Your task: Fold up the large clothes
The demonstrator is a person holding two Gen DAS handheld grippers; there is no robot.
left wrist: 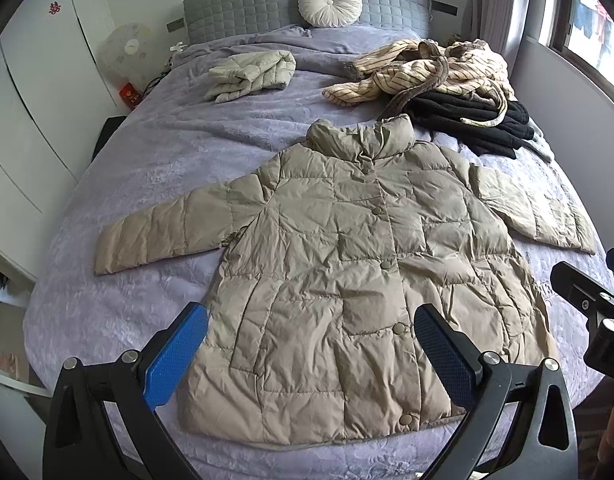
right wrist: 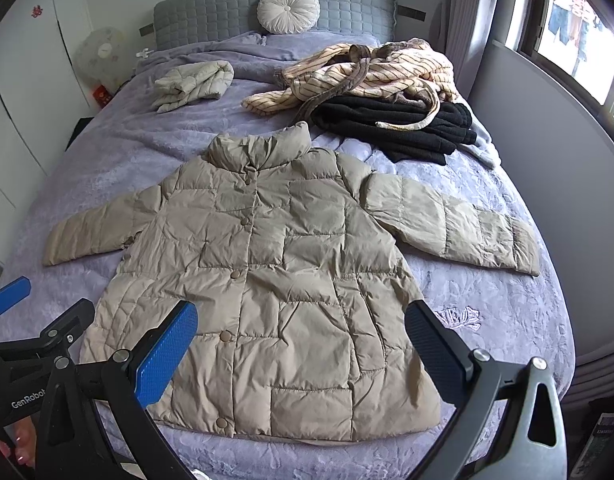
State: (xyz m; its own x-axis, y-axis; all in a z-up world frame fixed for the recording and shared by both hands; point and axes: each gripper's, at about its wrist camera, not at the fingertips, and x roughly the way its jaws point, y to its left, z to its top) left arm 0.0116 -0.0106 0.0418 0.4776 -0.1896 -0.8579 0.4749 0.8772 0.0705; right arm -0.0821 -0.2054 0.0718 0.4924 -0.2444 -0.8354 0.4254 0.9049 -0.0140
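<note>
Khaki puffer coat (left wrist: 347,272) flat on bed (left wrist: 155,160)

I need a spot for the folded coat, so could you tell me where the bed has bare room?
Bare blanket lies between the spread tan coat and the small folded jacket. The far right is crowded with the striped robe on black clothing.

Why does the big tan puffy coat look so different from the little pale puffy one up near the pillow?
The big tan coat lies spread flat, sleeves out to both sides; the pale coat is bundled into a small folded lump. The tan one is darker, with its buttons showing; the pale one is lighter, with no buttons in sight. The tan one lies near the bed's foot, the pale one near the headboard. Both are quilted and puffy.
</note>
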